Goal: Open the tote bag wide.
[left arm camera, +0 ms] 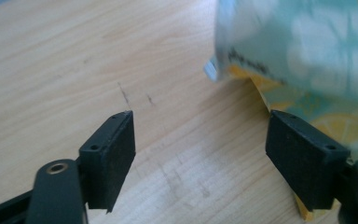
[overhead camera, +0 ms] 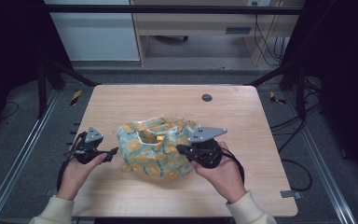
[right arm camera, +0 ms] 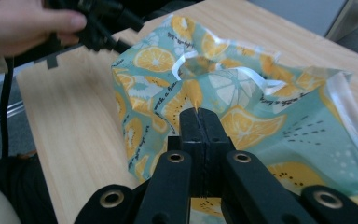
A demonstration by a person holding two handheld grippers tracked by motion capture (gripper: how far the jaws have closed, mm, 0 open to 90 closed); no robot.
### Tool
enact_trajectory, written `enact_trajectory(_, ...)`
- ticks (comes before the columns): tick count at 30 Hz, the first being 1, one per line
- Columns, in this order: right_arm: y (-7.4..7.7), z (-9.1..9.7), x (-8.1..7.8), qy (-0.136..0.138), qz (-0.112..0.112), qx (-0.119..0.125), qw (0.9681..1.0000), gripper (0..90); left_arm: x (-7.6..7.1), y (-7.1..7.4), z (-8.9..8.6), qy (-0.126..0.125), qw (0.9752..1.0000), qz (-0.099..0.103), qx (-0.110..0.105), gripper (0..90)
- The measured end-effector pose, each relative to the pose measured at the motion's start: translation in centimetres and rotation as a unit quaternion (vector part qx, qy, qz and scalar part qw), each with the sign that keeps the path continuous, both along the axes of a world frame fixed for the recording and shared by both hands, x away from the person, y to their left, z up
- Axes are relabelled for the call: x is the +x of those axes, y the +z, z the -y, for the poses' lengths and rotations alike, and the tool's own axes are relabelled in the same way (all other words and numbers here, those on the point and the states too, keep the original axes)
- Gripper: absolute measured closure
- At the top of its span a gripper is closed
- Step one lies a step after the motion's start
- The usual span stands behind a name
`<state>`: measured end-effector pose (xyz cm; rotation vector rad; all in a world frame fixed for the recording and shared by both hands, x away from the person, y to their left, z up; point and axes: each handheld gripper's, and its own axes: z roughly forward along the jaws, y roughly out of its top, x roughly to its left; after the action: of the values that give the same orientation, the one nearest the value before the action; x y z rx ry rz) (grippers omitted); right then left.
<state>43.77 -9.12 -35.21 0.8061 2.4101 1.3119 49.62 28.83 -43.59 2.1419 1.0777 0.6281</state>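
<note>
A soft teal bag [overhead camera: 154, 145] printed with orange slices stands crumpled in the middle of the wooden table [overhead camera: 168, 100], its mouth open upward with white-edged handles. My right gripper [overhead camera: 182, 150] reaches in from the bag's right side. In the right gripper view its jaws [right arm camera: 199, 122] are pressed together on a fold of the bag [right arm camera: 261, 123]. My left gripper [overhead camera: 113, 152] sits just left of the bag, level with the table. Its jaws [left arm camera: 200, 154] stand apart over bare wood, and the bag [left arm camera: 307, 46] lies just behind the right-hand jaw.
A round dark grommet [overhead camera: 207, 97] sits near the table's far edge. Black frame posts and cables stand off both sides of the table. The other hand and its gripper [right arm camera: 98, 25] show at the top left of the right gripper view.
</note>
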Motion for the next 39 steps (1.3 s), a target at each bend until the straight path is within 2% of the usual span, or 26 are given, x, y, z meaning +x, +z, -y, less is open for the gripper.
enact_trajectory(1,-0.4,-0.1,-0.2,0.003,-0.004,-0.002,1.0000,90.0,0.1,0.4,0.0,0.000,1.0000,0.003,0.000,28.9)
enact_trajectory(8,-1.5,-0.4,-0.4,0.008,-0.010,-0.012,0.9999,90.0,1.2,3.4,0.3,-0.006,0.9998,0.017,-0.009,38.5)
enact_trajectory(12,-1.8,-0.3,-0.3,0.004,-0.013,-0.011,0.9998,90.0,1.8,5.1,1.7,-0.019,0.9995,0.024,-0.006,37.7)
enact_trajectory(17,-1.9,-0.3,-0.1,0.005,-0.016,-0.014,0.9998,90.0,2.7,6.2,3.7,-0.035,0.9989,0.030,-0.009,30.5)
enact_trajectory(22,-1.9,-0.4,-0.1,0.008,-0.020,-0.017,0.9996,90.0,4.3,5.5,6.0,-0.051,0.9986,0.008,0.009,29.8)
enact_trajectory(24,-1.9,-0.4,-0.1,0.008,-0.020,-0.017,0.9996,90.0,4.9,5.0,6.5,-0.055,0.9983,-0.004,0.020,29.7)
enact_trajectory(29,-2.0,-0.3,-0.1,0.011,-0.023,-0.018,0.9995,89.8,6.5,3.5,7.5,-0.054,0.9974,-0.038,0.028,33.2)
enact_trajectory(31,-2.0,-0.3,0.0,0.011,-0.024,-0.019,0.9995,89.8,6.8,3.1,7.8,-0.062,0.9962,-0.050,0.035,39.8)
enact_trajectory(35,-2.2,-0.3,0.1,0.010,-0.025,-0.020,0.9994,89.7,6.7,3.0,8.1,-0.072,0.9951,-0.051,0.043,69.2)
enact_trajectory(37,-2.3,-0.2,0.0,0.009,-0.026,-0.019,0.9994,89.7,6.3,3.4,8.1,-0.075,0.9958,-0.036,0.038,81.2)
enact_trajectory(39,-2.4,-0.1,-0.1,0.008,-0.026,-0.019,0.9994,89.7,5.8,4.1,7.9,-0.079,0.9963,-0.021,0.025,87.2)
